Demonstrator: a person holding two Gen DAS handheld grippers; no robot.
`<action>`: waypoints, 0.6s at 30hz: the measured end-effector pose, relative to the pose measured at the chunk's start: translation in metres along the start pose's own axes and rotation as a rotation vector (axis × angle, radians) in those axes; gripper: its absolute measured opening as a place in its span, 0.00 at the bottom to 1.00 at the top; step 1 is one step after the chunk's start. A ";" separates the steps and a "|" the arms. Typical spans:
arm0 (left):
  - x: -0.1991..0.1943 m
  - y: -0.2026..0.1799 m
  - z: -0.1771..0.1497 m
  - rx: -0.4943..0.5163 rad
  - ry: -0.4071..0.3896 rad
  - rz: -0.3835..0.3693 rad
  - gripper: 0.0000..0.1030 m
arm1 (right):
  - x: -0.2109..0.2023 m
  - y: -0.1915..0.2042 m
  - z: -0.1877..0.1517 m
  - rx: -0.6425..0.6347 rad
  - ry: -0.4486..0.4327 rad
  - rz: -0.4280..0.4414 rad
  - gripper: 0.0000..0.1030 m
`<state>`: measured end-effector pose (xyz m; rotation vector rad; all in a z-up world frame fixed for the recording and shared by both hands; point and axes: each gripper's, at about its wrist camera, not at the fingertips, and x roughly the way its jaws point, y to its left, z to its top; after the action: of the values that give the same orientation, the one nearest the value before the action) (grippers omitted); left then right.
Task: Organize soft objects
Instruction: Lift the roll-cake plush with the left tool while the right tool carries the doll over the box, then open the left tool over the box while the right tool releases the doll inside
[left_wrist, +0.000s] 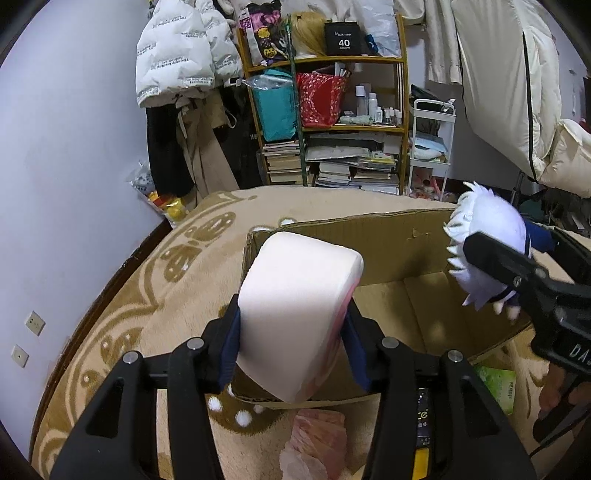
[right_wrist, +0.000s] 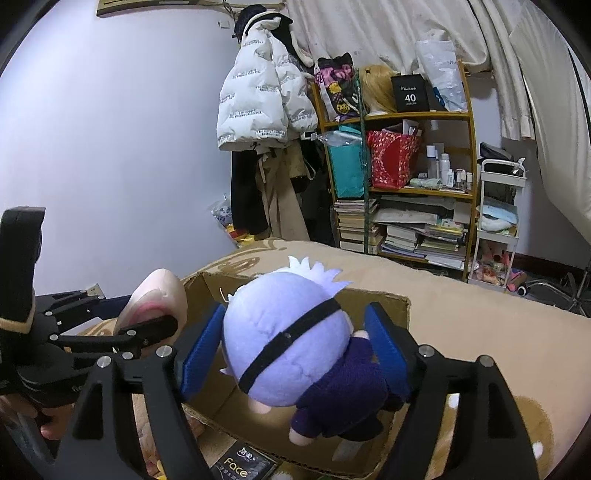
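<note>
My left gripper (left_wrist: 291, 339) is shut on a pale pink soft block (left_wrist: 295, 306) and holds it over the near left corner of an open cardboard box (left_wrist: 402, 243). My right gripper (right_wrist: 295, 354) is shut on a plush doll (right_wrist: 291, 347) with a lilac-white head, black blindfold band and dark blue suit, held above the box (right_wrist: 380, 306). In the left wrist view the doll (left_wrist: 487, 236) and right gripper (left_wrist: 517, 273) hang over the box's right side. In the right wrist view the pink block (right_wrist: 155, 299) and left gripper (right_wrist: 110, 325) are at the left.
The box sits on a tan patterned blanket (left_wrist: 140, 295). A pink cloth (left_wrist: 317, 443) and a green packet (left_wrist: 498, 384) lie in front of the box. A black Face packet (right_wrist: 243, 465) lies by the box. A cluttered shelf (left_wrist: 332, 110) and hanging coats (left_wrist: 184, 55) stand behind.
</note>
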<state>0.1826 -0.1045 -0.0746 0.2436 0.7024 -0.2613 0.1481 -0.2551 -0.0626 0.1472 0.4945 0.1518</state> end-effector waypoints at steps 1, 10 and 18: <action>0.001 0.000 0.000 0.001 0.002 0.005 0.51 | 0.001 0.000 -0.001 -0.005 0.004 -0.005 0.81; 0.001 0.002 -0.003 -0.009 0.032 0.021 0.65 | -0.001 0.002 -0.003 -0.013 0.011 -0.017 0.87; -0.011 0.008 -0.002 -0.021 0.008 0.053 0.77 | -0.009 -0.004 0.002 0.014 0.005 -0.036 0.95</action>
<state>0.1757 -0.0945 -0.0675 0.2429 0.7057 -0.2025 0.1418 -0.2608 -0.0572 0.1514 0.5034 0.1136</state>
